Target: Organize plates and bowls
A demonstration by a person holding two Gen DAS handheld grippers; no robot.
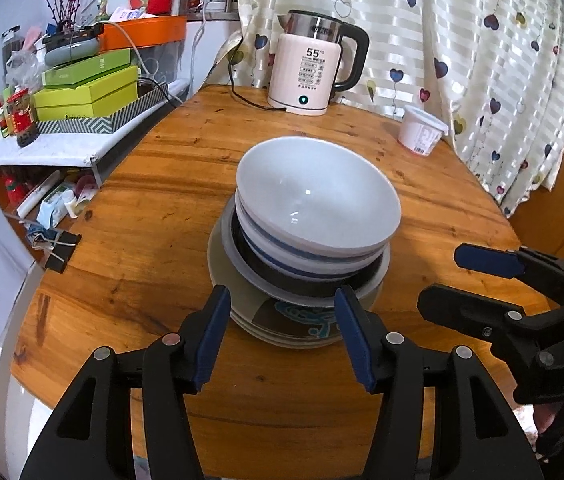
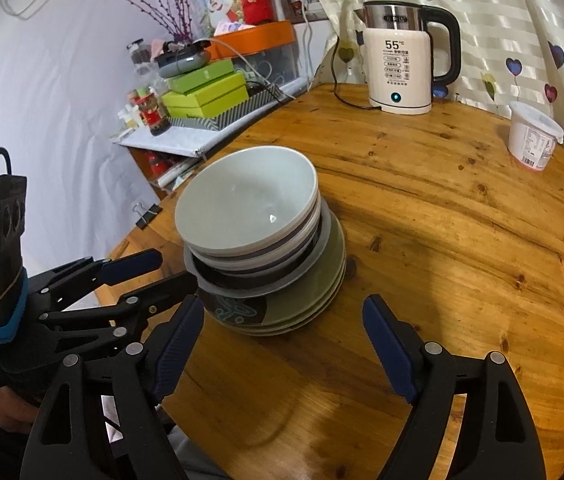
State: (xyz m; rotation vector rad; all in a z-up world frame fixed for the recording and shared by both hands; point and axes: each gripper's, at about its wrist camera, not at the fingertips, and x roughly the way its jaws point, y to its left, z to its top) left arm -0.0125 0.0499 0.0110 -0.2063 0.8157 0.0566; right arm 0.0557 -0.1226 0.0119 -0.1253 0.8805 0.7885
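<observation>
One stack of dishes stands mid-table. A white bowl (image 1: 314, 192) (image 2: 242, 196) tops it, nested in blue-striped bowls (image 1: 302, 262). These rest in a dark plate with a grey rim (image 1: 229, 240) on greenish patterned plates (image 1: 294, 320) (image 2: 314, 276). My left gripper (image 1: 282, 292) is open just before the stack's near edge, and its blue pads touch nothing. It shows from the side as the left gripper (image 2: 166, 270) in the right wrist view. My right gripper (image 2: 282, 302) is open at the stack's near right and holds nothing. The left wrist view shows this right gripper (image 1: 458, 280) clear of the plates.
The round wooden table (image 1: 142, 220) (image 2: 442, 240) carries a white kettle (image 1: 310, 68) (image 2: 400, 68) at the back and a white tub (image 1: 422, 132) (image 2: 532, 140) near the curtain. A binder clip (image 1: 62, 250) lies at the left edge. A cluttered shelf with green boxes (image 1: 90, 92) adjoins the table.
</observation>
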